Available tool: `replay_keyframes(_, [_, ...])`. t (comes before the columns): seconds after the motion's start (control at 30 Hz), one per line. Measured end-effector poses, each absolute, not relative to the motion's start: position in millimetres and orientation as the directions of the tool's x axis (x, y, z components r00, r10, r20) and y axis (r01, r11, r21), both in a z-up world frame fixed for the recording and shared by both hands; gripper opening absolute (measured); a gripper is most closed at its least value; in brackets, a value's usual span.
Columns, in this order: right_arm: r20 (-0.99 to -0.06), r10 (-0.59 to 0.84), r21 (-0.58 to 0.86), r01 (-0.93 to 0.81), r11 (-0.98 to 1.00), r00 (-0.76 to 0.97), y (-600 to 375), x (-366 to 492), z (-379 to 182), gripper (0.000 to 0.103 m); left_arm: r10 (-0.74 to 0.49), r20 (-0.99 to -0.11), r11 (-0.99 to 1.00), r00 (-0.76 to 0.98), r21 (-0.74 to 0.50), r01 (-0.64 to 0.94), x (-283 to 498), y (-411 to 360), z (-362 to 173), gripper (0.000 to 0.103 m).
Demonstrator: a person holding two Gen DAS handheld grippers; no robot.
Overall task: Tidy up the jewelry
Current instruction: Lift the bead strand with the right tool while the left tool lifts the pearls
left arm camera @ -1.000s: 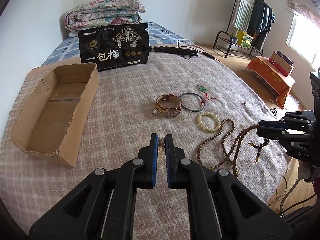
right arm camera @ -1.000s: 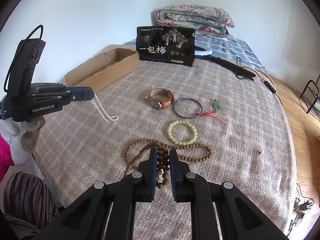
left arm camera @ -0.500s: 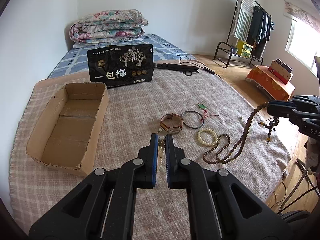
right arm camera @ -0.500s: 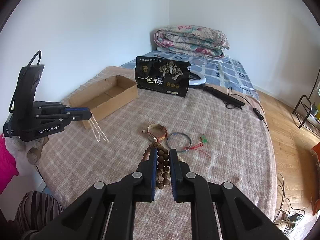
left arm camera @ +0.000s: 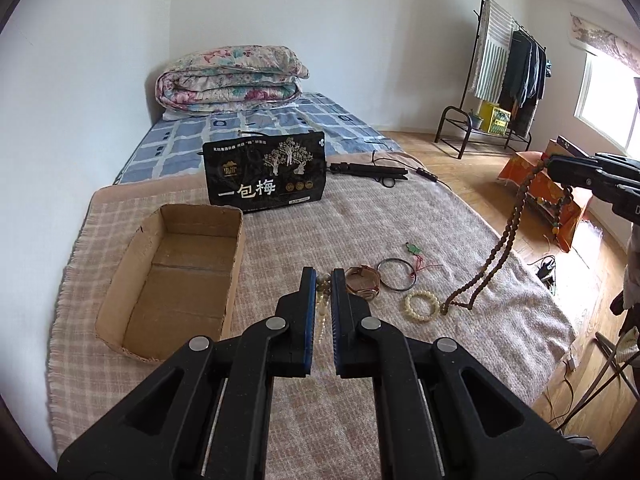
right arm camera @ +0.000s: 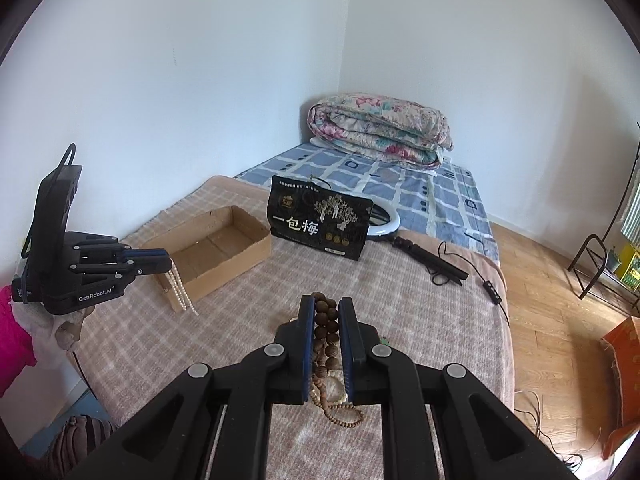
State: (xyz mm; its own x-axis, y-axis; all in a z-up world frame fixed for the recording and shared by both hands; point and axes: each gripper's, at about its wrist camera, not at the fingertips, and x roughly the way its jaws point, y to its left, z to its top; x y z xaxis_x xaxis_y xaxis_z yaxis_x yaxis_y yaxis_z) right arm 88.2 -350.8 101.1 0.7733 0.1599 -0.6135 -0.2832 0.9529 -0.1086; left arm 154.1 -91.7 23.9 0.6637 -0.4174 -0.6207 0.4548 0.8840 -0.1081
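Evidently both grippers are raised high so the long strands clear the blanket (left arm camera: 400, 216): the left gripper (left arm camera: 323, 280) is clamped on a pearl necklace (right arm camera: 180, 294) hanging near the cardboard box (left arm camera: 176, 276), while the right gripper (right arm camera: 326, 308) pinches a wooden bead necklace (left arm camera: 508, 232) whose lowest loop seems to rest on the blanket. Judging by the task, the open box is the likely destination — the watch (left arm camera: 362, 282), bangle (left arm camera: 397, 275), white bracelet (left arm camera: 423, 306) and green charm (left arm camera: 412, 247) lie loose just beside it.

My left claw (left arm camera: 323, 280) pinches a pearl strand (right arm camera: 180, 292), dangling beside the open cardboard box (left arm camera: 176, 280). My right claw (right arm camera: 326, 308) grips brown wooden beads (left arm camera: 504, 240) — hanging to the blanket near a pale bracelet (left arm camera: 422, 307), bangle (left arm camera: 397, 280) and watch (left arm camera: 362, 282).
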Motion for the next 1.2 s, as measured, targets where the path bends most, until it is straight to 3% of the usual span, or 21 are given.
replay_keyframes(0.13, [-0.588, 0.161, -0.119, -0.282, 0.952, 0.792, -344, 93, 123, 0.0, -0.411, -0.613, 0.89, 0.675, -0.111, 0.441, 157, -81, 33, 0.005])
replay_keyframes(0.37, [-0.561, 0.17, -0.134, -0.291, 0.947, 0.811, -327, 105, 145, 0.0, -0.39, -0.614, 0.903, 0.687, -0.108, 0.416, 161, -62, 39, 0.005])
replay_keyframes(0.63, [-0.671, 0.215, -0.041, -0.325, 0.945, 0.71, -341, 118, 91, 0.0, -0.377, -0.624, 0.91, 0.685, -0.111, 0.4, 162, -52, 30, 0.005])
replay_keyframes(0.7, [-0.719, 0.242, 0.021, -0.328, 0.945, 0.652, -351, 120, 64, 0.013, -0.379, -0.632, 0.909, 0.676, -0.118, 0.4, 161, -51, 25, 0.005])
replay_keyframes(0.73, [-0.737, 0.264, 0.063, -0.326, 0.943, 0.622, -357, 121, 49, 0.035, -0.381, -0.637, 0.908, 0.67, -0.122, 0.401, 162, -51, 22, 0.005])
replay_keyframes(0.77, [-0.753, 0.281, 0.099, -0.32, 0.942, 0.596, -363, 121, 35, 0.048, -0.381, -0.643, 0.907, 0.664, -0.124, 0.402, 162, -51, 18, 0.005])
replay_keyframes(0.9, [-0.8, 0.321, 0.178, -0.311, 0.934, 0.507, -379, 116, -17, 0.051, -0.372, -0.669, 0.909, 0.643, -0.121, 0.4, 163, -55, 5, 0.005])
replay_keyframes(1.2, [-0.886, 0.291, 0.148, -0.374, 0.915, 0.36, -376, 129, -92, 0.051, -0.367, -0.694, 0.909, 0.62, -0.128, 0.396, 164, -64, -13, 0.005])
